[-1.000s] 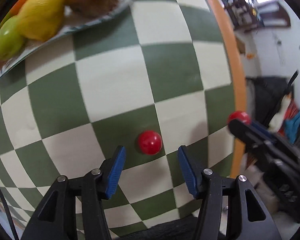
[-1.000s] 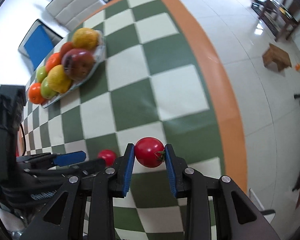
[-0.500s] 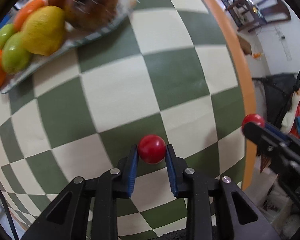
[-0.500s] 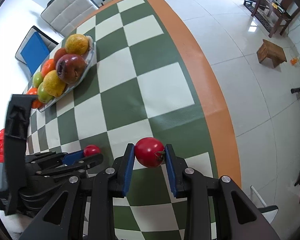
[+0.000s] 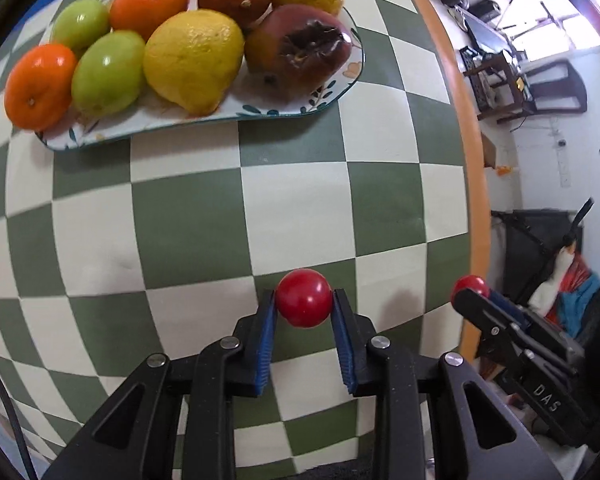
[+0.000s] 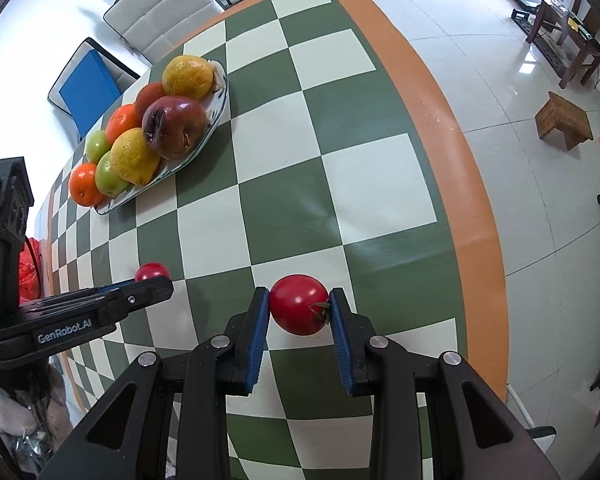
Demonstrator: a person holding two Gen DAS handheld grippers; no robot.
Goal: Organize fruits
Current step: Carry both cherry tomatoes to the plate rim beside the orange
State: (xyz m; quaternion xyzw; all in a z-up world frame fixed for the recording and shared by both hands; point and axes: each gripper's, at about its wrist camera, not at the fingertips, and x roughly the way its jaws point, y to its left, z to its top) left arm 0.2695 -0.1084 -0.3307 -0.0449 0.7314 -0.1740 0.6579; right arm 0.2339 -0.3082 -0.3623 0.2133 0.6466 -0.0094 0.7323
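Both clamped — L gripper [image 5: 304, 306] on small tomato [image 5: 304, 303], R gripper [image 6: 299, 306] on prob. tomato [image 6: 299, 304].

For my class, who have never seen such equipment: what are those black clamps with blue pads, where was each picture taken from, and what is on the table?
They are two hand-held grippers, each with a camera looking along its fingers. One picture is from the left gripper, shut on a small red tomato. The other is from the right gripper, shut on a larger red tomato. On the checkered table stands a plate of oranges, green fruits, a lemon and a bruised red fruit.
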